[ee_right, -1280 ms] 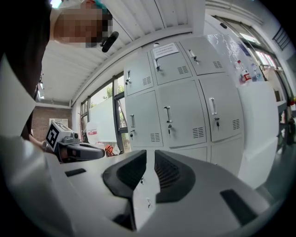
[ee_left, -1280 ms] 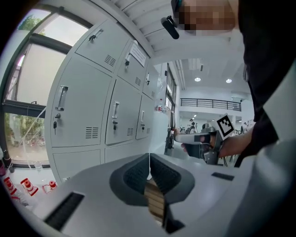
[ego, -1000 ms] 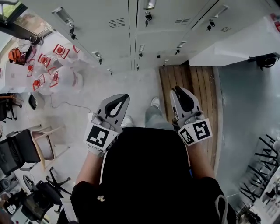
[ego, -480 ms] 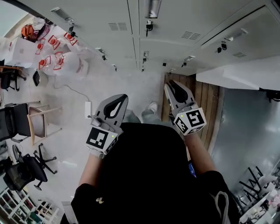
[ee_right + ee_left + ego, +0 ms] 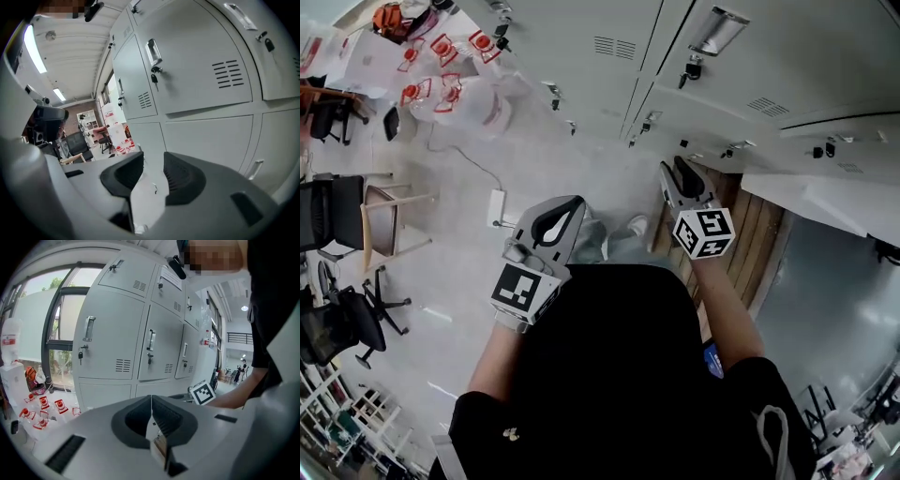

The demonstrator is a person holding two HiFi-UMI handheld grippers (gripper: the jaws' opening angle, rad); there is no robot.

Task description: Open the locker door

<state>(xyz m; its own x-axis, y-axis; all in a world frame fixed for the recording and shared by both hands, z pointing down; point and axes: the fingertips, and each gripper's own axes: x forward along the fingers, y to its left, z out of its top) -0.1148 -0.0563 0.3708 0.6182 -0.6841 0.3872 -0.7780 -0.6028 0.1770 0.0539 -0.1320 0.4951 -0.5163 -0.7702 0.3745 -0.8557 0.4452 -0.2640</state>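
A bank of grey lockers (image 5: pixel 581 56) fills the top of the head view. In the right gripper view one closed locker door (image 5: pixel 197 70) stands close ahead, with a recessed handle (image 5: pixel 153 50), a key hanging in the lock (image 5: pixel 154 77) and vent slots (image 5: pixel 228 73). My right gripper (image 5: pixel 675 169) is raised toward the lockers and touches nothing. Its jaws are opening, and the gap between them (image 5: pixel 152 159) holds nothing. My left gripper (image 5: pixel 570 204) hangs lower and further back, with its jaws closed together and empty (image 5: pixel 151 399).
White water jugs with red labels (image 5: pixel 450 75) stand by the lockers at the far left. Chairs (image 5: pixel 380 234) and a power strip (image 5: pixel 497 208) are on the floor at left. A wooden platform (image 5: pixel 759 234) lies under a white panel (image 5: pixel 825 197) at right.
The head view has swung, so the lockers now run slanted across the top. My right gripper has lifted closer to the lockers. The left gripper has stayed low.
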